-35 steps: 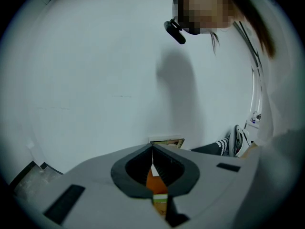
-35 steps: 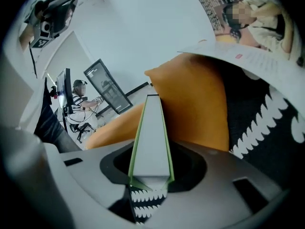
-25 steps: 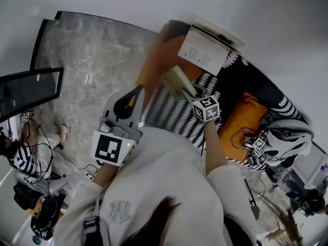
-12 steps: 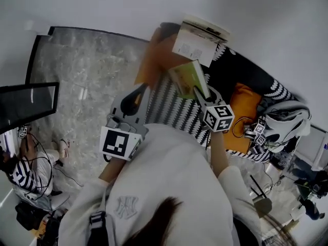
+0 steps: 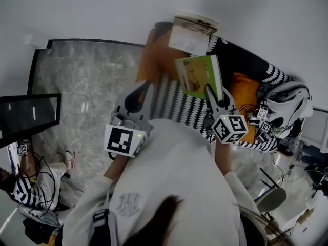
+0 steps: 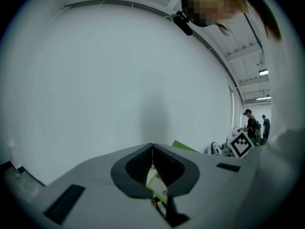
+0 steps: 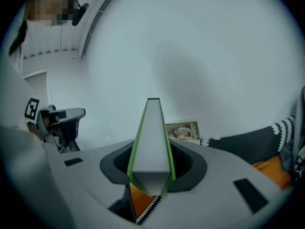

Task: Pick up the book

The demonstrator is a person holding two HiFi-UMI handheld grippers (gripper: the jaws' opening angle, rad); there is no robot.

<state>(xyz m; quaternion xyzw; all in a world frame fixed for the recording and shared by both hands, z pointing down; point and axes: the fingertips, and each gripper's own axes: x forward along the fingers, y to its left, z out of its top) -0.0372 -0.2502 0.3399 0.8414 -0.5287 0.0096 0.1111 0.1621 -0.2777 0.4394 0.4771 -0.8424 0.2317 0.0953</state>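
A green-covered book (image 5: 199, 76) is held up in front of the white wall, over the black-and-white patterned sofa cover (image 5: 174, 109). My right gripper (image 5: 214, 94) is shut on its lower edge. In the right gripper view the book (image 7: 152, 137) stands on edge between the two pads of that gripper (image 7: 153, 163), page block towards the camera. My left gripper (image 5: 146, 86) hovers to the left of the book, its jaws (image 6: 152, 149) closed tip to tip with nothing in them. A corner of the green book (image 6: 185, 147) shows beyond it.
A second, pale book (image 5: 190, 35) leans against the wall behind the sofa. An orange cushion (image 5: 243, 94) and a white bundle (image 5: 289, 104) lie to the right. Grey marbled floor (image 5: 87, 81), a dark screen (image 5: 28, 117) and a seated person (image 5: 25, 188) are on the left.
The right gripper has risen with the green book, which has come off the sofa and now stands higher and more upright. The left gripper has drifted a little upward.
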